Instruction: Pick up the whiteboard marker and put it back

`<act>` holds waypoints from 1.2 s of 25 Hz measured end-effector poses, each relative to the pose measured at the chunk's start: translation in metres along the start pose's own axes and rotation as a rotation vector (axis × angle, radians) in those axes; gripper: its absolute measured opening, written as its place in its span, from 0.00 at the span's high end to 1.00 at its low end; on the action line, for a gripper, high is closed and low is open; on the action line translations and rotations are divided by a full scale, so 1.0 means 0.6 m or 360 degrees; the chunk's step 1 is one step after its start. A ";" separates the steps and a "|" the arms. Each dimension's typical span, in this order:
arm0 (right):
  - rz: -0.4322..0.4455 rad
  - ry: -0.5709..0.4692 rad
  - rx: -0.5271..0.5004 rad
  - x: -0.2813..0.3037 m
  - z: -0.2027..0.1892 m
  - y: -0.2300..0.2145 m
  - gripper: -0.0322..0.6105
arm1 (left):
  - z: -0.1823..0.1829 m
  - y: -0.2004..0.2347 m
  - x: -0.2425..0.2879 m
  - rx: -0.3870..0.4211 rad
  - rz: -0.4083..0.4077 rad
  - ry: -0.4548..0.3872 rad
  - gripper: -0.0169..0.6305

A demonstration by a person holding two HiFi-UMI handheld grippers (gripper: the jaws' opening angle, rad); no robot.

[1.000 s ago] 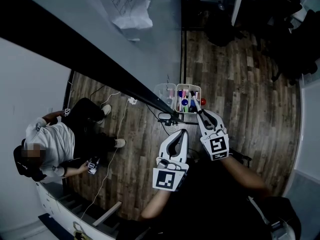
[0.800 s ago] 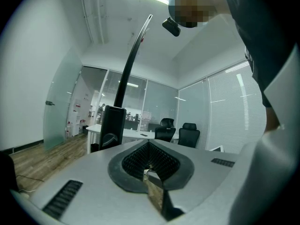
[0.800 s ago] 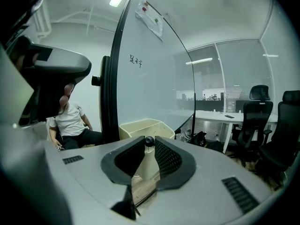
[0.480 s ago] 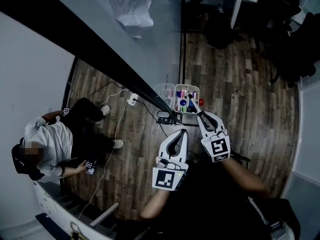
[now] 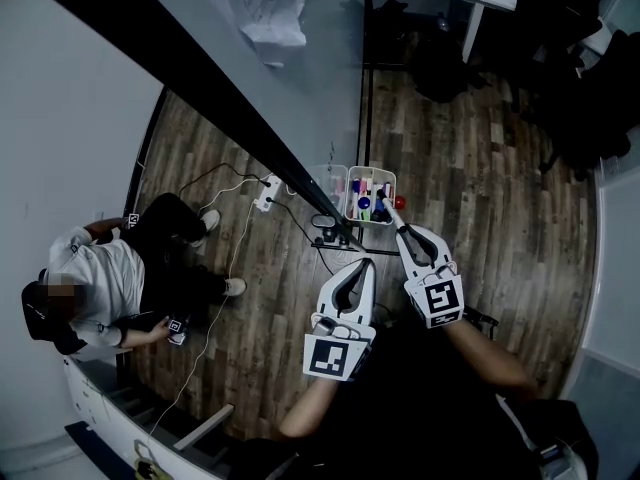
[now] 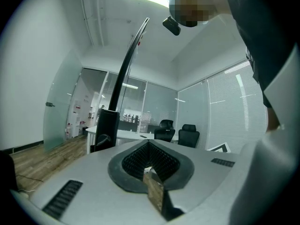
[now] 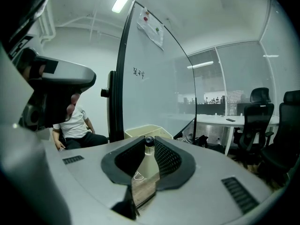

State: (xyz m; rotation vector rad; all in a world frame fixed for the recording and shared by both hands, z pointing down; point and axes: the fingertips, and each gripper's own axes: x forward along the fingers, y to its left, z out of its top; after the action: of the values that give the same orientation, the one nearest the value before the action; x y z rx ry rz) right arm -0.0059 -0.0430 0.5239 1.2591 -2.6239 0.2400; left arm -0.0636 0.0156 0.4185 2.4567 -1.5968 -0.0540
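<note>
I judge the pick-up done and the return only half made. My right claw [image 7: 149, 143] is clamped on the whiteboard marker [image 7: 149, 154], a slim pale barrel with a dark rounded cap, and holds it cap-forward just short of the cream plastic bin [image 7: 132, 131] beside the whiteboard [image 7: 159, 74]. In the head view the marker's tip lies over the bin's near rim, by the compartment stocked with bright-capped pens, though I cannot tell whether it has entered it. What is left, as I read it, is to lower the marker in and let go. My left claw [image 6: 148, 144] is pressed together on nothing, its ribbed black pads meeting, and points off into the room. The bin looks thin-walled with rounded corners. The board is smooth and glossy in a dark frame, and the floor [image 5: 480, 158] is matt wood plank.
</note>
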 end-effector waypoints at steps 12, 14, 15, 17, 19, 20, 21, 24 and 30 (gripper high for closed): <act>0.0023 -0.0062 -0.0013 -0.036 0.022 -0.005 0.84 | 0.012 -0.020 -0.004 0.0045 0.0003 -0.0064 0.97; 0.0029 -0.0074 -0.0018 -0.042 0.025 -0.006 0.84 | 0.013 -0.024 -0.005 0.0044 0.0002 -0.0069 0.97; 0.0032 -0.0079 -0.0020 -0.045 0.027 -0.006 0.84 | 0.014 -0.026 -0.005 0.0040 0.0003 -0.0070 0.97; 0.0041 -0.0088 -0.0026 -0.052 0.031 -0.006 0.84 | 0.015 -0.030 -0.007 0.0036 0.0007 -0.0077 0.97; 0.0045 -0.0097 -0.0036 -0.062 0.033 -0.007 0.84 | 0.017 -0.032 -0.009 0.0051 0.0007 -0.0095 0.97; 0.0048 -0.0104 -0.0037 -0.067 0.036 -0.007 0.84 | 0.018 -0.033 -0.010 0.0050 0.0010 -0.0096 0.97; 0.0053 -0.0113 -0.0034 -0.073 0.041 -0.006 0.84 | 0.019 -0.033 -0.010 0.0046 0.0013 -0.0094 0.97; 0.0066 -0.0134 -0.0040 -0.090 0.051 -0.004 0.84 | 0.020 -0.035 -0.011 0.0041 0.0017 -0.0096 0.97; 0.0057 -0.0146 -0.0099 -0.115 0.066 -0.004 0.84 | 0.022 -0.042 -0.012 0.0042 0.0010 -0.0117 0.97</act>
State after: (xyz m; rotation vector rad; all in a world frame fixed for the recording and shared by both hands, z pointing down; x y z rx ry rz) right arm 0.0330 -0.0024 0.4672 1.2319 -2.7104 0.1083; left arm -0.0459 0.0301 0.3998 2.4973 -1.6450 -0.1243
